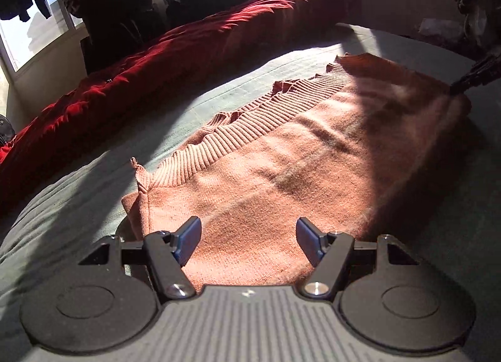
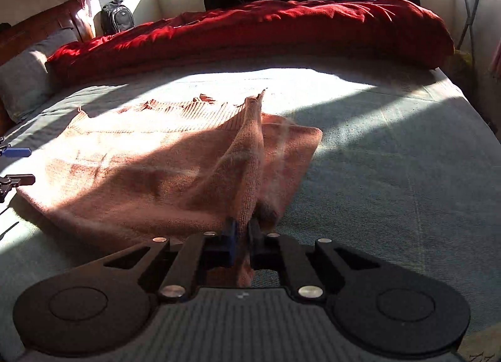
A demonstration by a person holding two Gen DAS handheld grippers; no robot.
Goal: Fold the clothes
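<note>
A: Checking largest first. Bed (image 2: 391, 155) with green cover filled both views, red duvet (image 2: 250, 26) bunched along the far edge. Orange sweater (image 2: 131, 167) lay flat mid-bed, partly folded, ribbed hem towards the duvet.

B: Where did it sit relative to the jaws?

A: Left gripper (image 1: 249, 238) hung over one short end of the sweater (image 1: 281, 155), jaws spread, nothing between the pads, fabric directly below and ahead. Long axis ran away from that gripper towards the right gripper (image 1: 476, 75), just visible at the far end in the left view.

B: And the right one?

A: Right gripper (image 2: 241, 233) had its jaws pressed together, pinching a ridge of sweater at the near right corner. Fabric rose tented from the pinch. The rest lay to its left, across its pointing line.

B: So which hand does the next fold turn on?

A: Right, I'd judge. It had the cloth; left was only near, not holding. My guess: the pinched corner needs to carry across the long axis towards the left end, or left must grab its end first.

B: View differences?

A: Only the right view showed the pinch and the lifted ridge. Left view showed the hem ruffles and the near corner flap (image 1: 137, 170) sticking up. Right view caught the left fingers (image 2: 15, 152) at the frame edge.
</note>
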